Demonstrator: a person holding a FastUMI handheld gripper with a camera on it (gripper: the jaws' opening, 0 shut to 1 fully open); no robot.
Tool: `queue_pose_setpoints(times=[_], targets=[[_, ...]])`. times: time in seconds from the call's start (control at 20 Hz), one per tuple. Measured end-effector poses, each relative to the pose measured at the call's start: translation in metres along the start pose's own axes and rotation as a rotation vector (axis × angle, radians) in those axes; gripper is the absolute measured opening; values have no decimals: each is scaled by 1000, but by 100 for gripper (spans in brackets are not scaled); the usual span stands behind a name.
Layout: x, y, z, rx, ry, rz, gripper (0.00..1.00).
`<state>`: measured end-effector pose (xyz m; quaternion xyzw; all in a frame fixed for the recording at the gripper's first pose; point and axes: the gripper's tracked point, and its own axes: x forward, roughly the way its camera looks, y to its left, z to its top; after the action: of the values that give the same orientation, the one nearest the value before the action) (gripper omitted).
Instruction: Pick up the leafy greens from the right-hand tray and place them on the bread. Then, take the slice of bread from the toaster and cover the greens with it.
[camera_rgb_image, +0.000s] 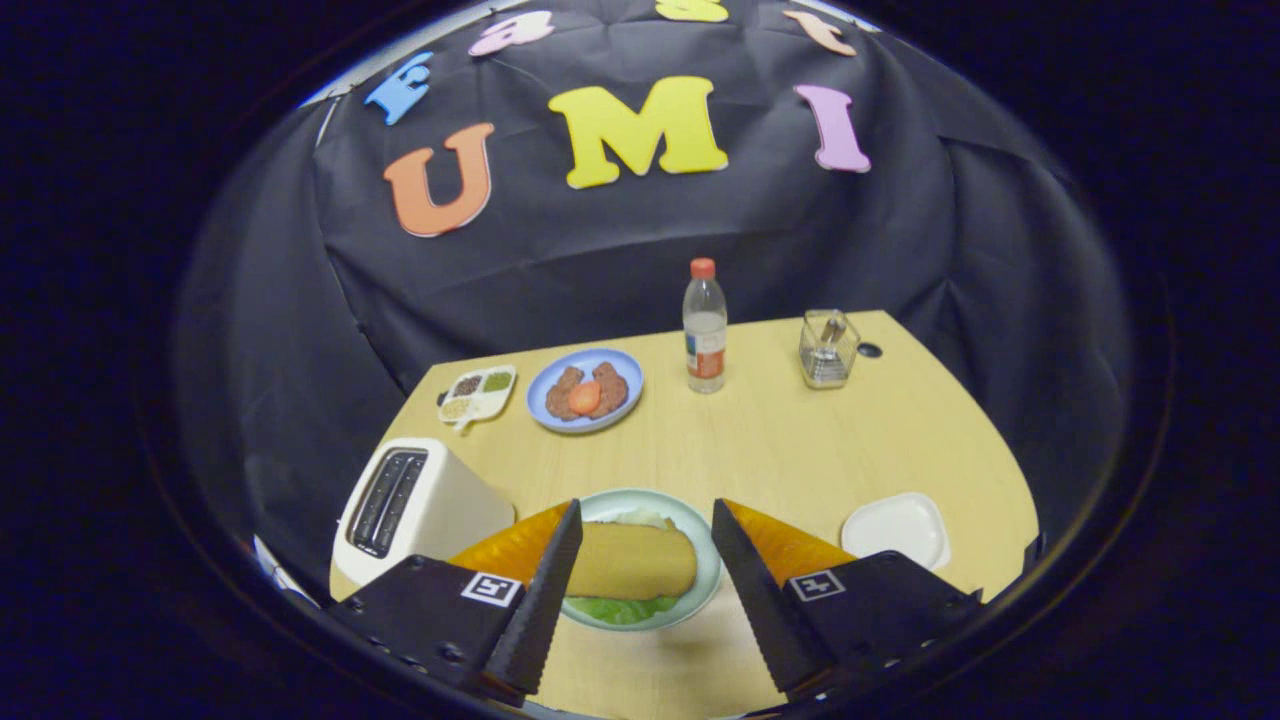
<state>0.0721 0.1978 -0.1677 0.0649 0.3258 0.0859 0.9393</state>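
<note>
The jaws of the gripper (640, 560) stood spread and empty over the pale green round plate (708, 560), where a tan bread slice (630, 560) already covered the leafy greens (620, 608) (the task seemed finished), so the next move called only for withdrawing.

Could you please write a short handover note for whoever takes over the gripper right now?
Gripper: open, holding nothing, fingers either side of the green plate.
On that plate: a bread slice lies on top, leafy greens showing from under it.
Toaster beside the plate; I cannot tell if a slice is in its slots. White tray beyond the other finger holds nothing.
Done: greens placed, bread covering them. Left: apparently nothing but backing the gripper away.
</note>
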Motion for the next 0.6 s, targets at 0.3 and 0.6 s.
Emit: queue_pose_setpoints(times=[0.3, 0.6], targets=[[-84, -20, 45, -84, -199, 44, 95], [-164, -67, 70, -136, -382, 6, 97]])
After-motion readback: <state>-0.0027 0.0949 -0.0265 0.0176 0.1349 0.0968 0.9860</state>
